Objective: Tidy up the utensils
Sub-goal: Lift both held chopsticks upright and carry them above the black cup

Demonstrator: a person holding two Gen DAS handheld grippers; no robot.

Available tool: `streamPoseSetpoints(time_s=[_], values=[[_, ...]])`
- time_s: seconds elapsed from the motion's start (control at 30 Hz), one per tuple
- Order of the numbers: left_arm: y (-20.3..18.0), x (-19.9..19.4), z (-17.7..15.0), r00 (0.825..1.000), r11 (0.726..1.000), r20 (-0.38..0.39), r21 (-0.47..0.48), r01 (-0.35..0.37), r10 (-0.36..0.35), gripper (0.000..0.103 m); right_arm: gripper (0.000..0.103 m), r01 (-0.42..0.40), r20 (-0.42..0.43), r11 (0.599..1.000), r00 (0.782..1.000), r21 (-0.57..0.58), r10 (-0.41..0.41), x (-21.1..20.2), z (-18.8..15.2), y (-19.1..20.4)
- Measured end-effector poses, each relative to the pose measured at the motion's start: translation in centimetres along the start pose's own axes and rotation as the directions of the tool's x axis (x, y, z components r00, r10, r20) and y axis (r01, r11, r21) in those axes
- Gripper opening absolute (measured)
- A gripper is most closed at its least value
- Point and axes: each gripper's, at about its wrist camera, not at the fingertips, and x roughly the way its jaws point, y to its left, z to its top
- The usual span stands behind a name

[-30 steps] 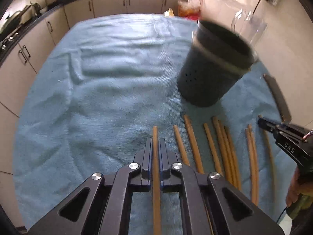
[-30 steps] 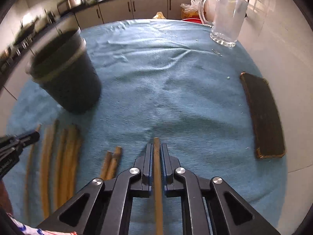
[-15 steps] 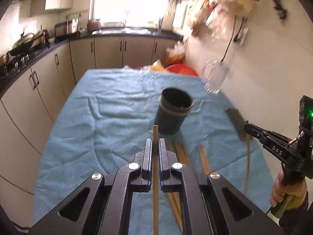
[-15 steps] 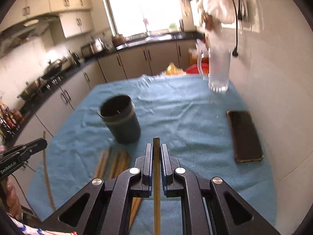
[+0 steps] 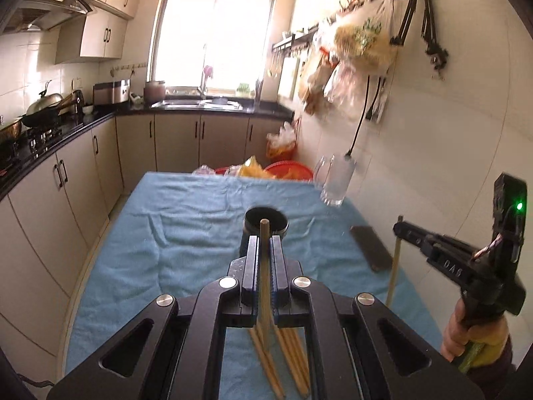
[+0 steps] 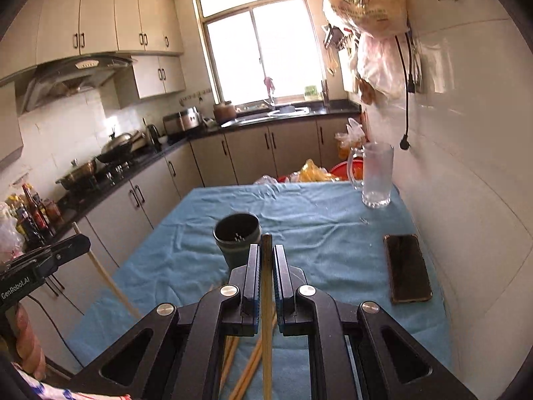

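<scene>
Jaws clamped on chopsticks, raised.

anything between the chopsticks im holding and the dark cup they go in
Nothing visible. Each tool, left and right, holds one chopstick above the blue cloth. The cup stands open-mouthed just ahead; the phone and glass mug sit off to the right.

light: daylight, window overexposed | blur: hanging bags | edges: fisheye bending, dark corners

Blue-clothed table, holder, chopsticks, phone, pitcher
</scene>
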Motion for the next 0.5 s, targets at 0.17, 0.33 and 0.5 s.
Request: streamPoseSetpoints(time_s=[0.17,0.33,0.5], values=[[-0.3,0.8,3.2,0.999,1.0,0.046,0.009,0.016,-0.016,0.005,0.007,-0.028,0.023,1.0,0.999,0.004,0.028,0.6,2.3,0.2],[0.1,2.6,6.5,0.998,1.0,0.063,-0.002,0.028,-0.028,0.005,0.007,-0.041,0.057,0.999,0.998,0.016,0.04,2.4,5.4,0.4],[0.7,4.5,10.2,0.997,0.999,0.069,-0.017,0.04,-0.039,0.005,0.007,-0.074,0.117,0.995,0.991,0.071,0.065,4.8,9.7,0.3]])
